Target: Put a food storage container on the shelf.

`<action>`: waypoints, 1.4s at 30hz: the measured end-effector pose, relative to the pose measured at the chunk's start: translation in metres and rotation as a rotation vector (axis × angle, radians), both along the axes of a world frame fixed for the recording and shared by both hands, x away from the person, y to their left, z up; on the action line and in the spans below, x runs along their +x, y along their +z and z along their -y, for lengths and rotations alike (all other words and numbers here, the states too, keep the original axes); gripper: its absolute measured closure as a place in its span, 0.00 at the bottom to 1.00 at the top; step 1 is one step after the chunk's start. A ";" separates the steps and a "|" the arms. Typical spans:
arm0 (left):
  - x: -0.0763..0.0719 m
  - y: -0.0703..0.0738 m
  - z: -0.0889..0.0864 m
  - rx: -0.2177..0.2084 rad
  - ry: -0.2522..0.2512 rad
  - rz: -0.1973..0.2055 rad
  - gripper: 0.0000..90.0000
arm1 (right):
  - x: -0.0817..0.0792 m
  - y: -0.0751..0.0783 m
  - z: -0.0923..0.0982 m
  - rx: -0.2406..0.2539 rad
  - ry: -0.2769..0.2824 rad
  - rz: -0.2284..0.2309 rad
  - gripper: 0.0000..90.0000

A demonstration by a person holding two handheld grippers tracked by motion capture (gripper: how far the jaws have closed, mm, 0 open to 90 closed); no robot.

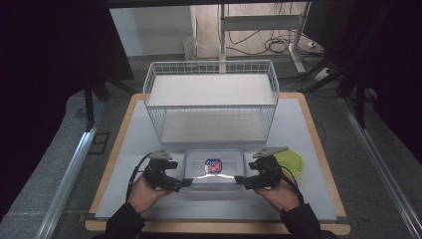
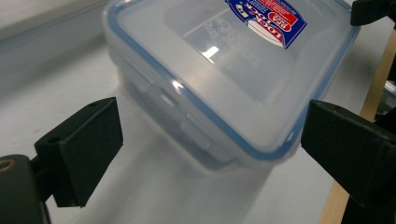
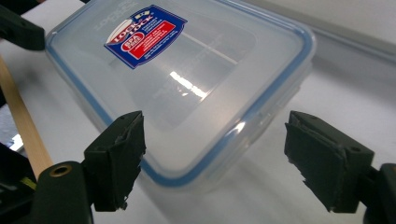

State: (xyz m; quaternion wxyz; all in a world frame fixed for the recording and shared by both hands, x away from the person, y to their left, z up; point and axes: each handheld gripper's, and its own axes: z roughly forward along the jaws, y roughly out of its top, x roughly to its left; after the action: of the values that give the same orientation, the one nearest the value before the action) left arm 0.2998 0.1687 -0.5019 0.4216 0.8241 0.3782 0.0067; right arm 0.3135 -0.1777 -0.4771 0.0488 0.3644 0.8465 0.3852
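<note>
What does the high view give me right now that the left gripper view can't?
High view: the white wire two-shelf rack behind the container, the round green lid-like disc at its right, and both hands.

Left gripper view: the side latch flap on the container's wall, with the open left gripper astride a corner.

Both: the clear rectangular plastic container with blue-sealed lid and its red-and-blue label.

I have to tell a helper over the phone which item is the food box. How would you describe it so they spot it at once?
Find the white wire rack at the back of the table. Right in front of it, between the left tool and the right tool, sits the clear plastic box. Unlike the flat green lid to its right, it is rectangular, with a blue-edged lid and a red and blue sticker.
</note>
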 end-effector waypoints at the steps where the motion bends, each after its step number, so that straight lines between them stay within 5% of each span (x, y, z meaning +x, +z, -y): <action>1: 0.002 -0.001 0.002 -0.014 -0.007 -0.011 0.05 | 0.003 -0.002 -0.001 0.010 0.000 -0.015 0.20; 6: 0.012 -0.004 0.007 -0.031 -0.006 -0.050 0.07 | 0.015 -0.005 -0.005 0.036 -0.007 -0.070 0.17; 12: 0.022 -0.013 0.006 -0.099 -0.020 -0.145 0.04 | 0.026 -0.011 -0.006 0.086 -0.017 -0.185 0.15; 15: 0.020 -0.011 0.008 -0.090 -0.007 -0.152 0.05 | 0.027 -0.012 -0.005 0.100 -0.020 -0.215 0.17; 21: 0.009 -0.006 0.007 -0.076 -0.002 -0.121 0.10 | 0.016 -0.008 0.000 0.099 -0.012 -0.202 0.28; 27: -0.004 -0.003 0.004 -0.068 -0.004 -0.073 0.19 | 0.011 -0.005 0.011 0.166 -0.043 -0.176 0.43; 33: -0.015 -0.005 -0.001 -0.080 -0.022 -0.044 0.27 | 0.014 -0.005 0.006 0.190 -0.046 -0.171 0.34; 42: -0.021 -0.008 -0.014 -0.182 0.009 -0.062 0.43 | 0.004 -0.007 0.015 0.215 -0.023 -0.192 0.45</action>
State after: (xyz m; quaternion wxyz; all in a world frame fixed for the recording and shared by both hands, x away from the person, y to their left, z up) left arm 0.2793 0.1825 -0.5097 0.4826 0.7806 0.3938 -0.0515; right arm 0.3173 -0.1929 -0.4843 -0.0673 0.4121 0.7969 0.4366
